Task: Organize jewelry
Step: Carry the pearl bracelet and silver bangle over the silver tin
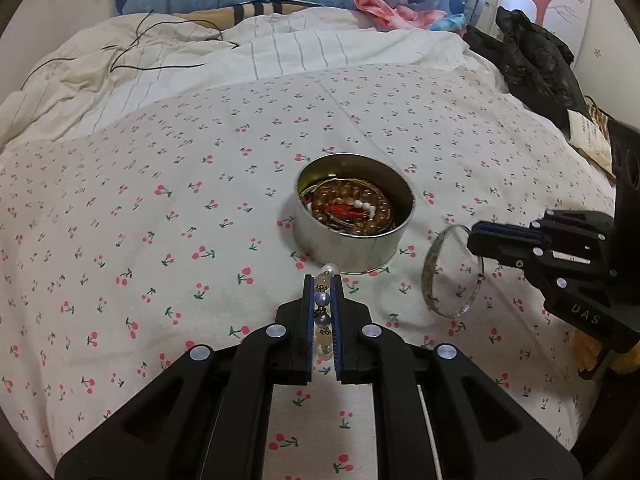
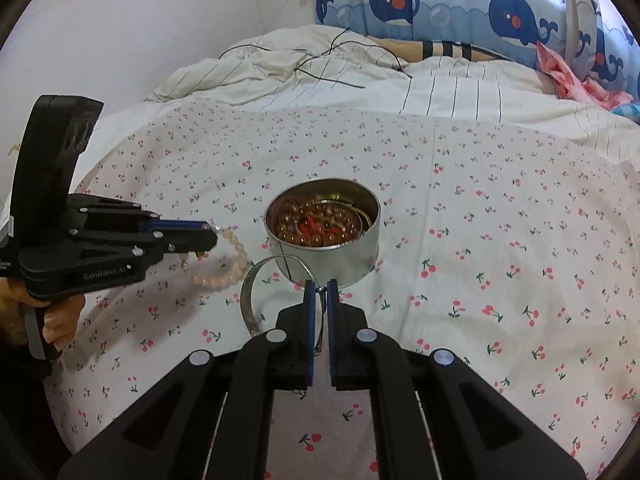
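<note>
Sitting pretty much dead center on the cherry-print bedsheet [image 1: 160, 200] is the round metal tin [image 1: 352, 236], already loaded with amber-brown beads, some white beads and something red in the middle. Both grippers are parked just in front of it, each with its own piece.

Left gripper [image 1: 323, 280] has its fingers squeezed together on a beaded bracelet [image 1: 322, 312], with blue, pearl and peachy beads lined up between the pads. From the right wrist view you can see the rest of that strand looping down off the tips in a pale pink curve, hanging just left of the tin, close to the sheet.

Right gripper [image 2: 320, 286] is pinched on the thin wire part of a silver bangle [image 2: 250, 300]. The wide band of it curves out to the left of the fingers, right next to the tin's near wall.

Further back there's a rumpled striped duvet [image 1: 280, 48] with a black cable [image 1: 168, 36] on it, then whale-print curtains [image 2: 460, 4]. A black bag [image 1: 532, 60] sits off on the right edge.
</note>
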Tool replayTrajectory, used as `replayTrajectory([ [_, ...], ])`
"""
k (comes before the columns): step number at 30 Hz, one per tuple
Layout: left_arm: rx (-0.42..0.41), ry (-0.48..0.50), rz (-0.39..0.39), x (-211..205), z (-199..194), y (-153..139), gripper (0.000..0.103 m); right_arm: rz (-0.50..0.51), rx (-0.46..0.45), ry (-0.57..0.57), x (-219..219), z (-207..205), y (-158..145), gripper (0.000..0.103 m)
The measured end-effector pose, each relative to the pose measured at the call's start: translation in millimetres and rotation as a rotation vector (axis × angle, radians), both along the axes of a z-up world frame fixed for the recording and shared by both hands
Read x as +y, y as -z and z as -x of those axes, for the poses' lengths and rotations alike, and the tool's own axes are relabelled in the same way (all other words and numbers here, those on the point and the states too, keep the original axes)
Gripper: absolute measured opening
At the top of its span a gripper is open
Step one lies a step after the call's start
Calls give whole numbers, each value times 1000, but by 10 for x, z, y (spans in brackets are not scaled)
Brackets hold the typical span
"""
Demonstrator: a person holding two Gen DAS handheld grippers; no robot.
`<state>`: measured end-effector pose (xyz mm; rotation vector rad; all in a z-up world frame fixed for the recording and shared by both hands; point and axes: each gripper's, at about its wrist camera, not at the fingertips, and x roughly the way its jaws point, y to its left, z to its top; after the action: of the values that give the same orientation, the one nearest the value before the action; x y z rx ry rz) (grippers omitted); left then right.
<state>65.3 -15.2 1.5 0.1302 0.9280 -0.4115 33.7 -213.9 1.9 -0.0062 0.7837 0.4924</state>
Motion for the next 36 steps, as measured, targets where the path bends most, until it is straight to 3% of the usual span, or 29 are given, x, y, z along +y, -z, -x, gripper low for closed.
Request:
replayTrajectory([
  [8,-28,15,-42,-135,-1,-73,7,-7,-70,9,29,25,-176,6],
  [20,-97,23,-75,-250,-86,-313,7,-43,-99,31,-33,-29,-272,6],
  [36,-137,28,-49,-384,-234,-412,7,-68,-112,75,-82,-255,-334,6],
])
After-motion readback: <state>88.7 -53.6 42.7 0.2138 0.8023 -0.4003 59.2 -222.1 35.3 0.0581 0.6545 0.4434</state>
